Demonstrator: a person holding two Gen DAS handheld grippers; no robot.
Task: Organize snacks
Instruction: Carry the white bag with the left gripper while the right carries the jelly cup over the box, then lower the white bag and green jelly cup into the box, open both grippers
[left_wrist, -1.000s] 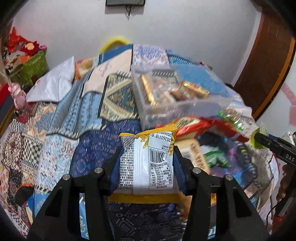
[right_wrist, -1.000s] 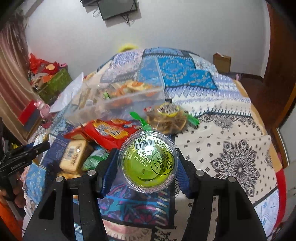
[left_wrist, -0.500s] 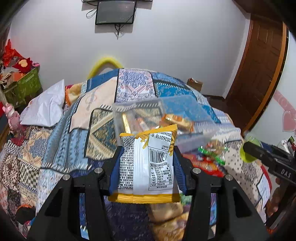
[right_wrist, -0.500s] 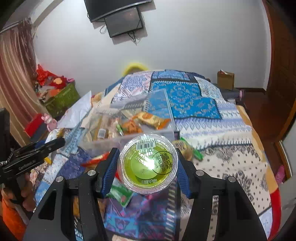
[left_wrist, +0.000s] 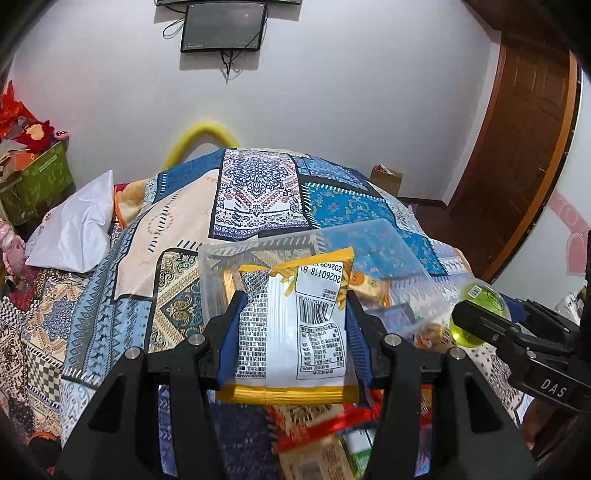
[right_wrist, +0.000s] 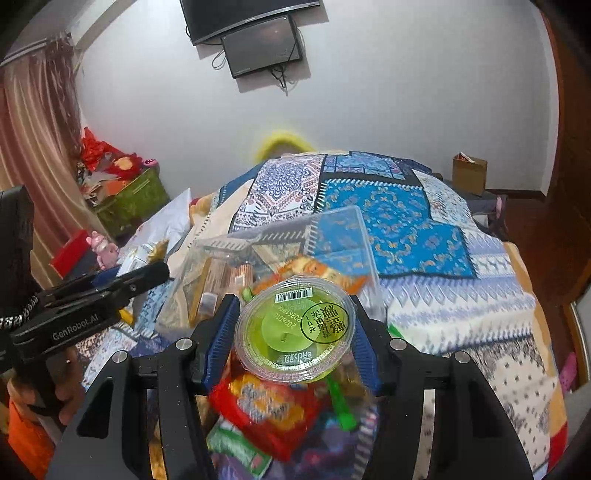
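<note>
Up front in the left wrist view, the left gripper (left_wrist: 291, 328) clamps a white and yellow snack packet with a barcode label (left_wrist: 295, 325) between its blue pads (left_wrist: 231, 332), the packet standing upright and lifted clear of the patchwork bedspread (left_wrist: 255, 188). Just beyond it sits a clear rectangular plastic storage box (left_wrist: 325, 251) holding several wrapped snacks, roughly mid-bed and toward the right edge. Below the packet lies a blurred red snack bag (left_wrist: 328, 424) among other loose packs near the bed's near edge. At the right edge of this view the right gripper (left_wrist: 480, 314) shows from the side, carrying a round green jelly cup with a clear lid (left_wrist: 480, 299). A white pillow (left_wrist: 77, 229) rests by the bed's left edge

Seen from the right wrist, the right gripper (right_wrist: 293, 332) squeezes the green jelly cup (right_wrist: 295, 332) by its sides, held in the air in front of the clear box (right_wrist: 332, 232). The red bag (right_wrist: 266, 410) and a green-wrapped item (right_wrist: 341, 402) lie beneath on the bedspread (right_wrist: 406, 229). At the left the left gripper (right_wrist: 110, 288) appears side-on, a hand (right_wrist: 62, 384) around its handle; its packet is mostly hidden from here
</note>
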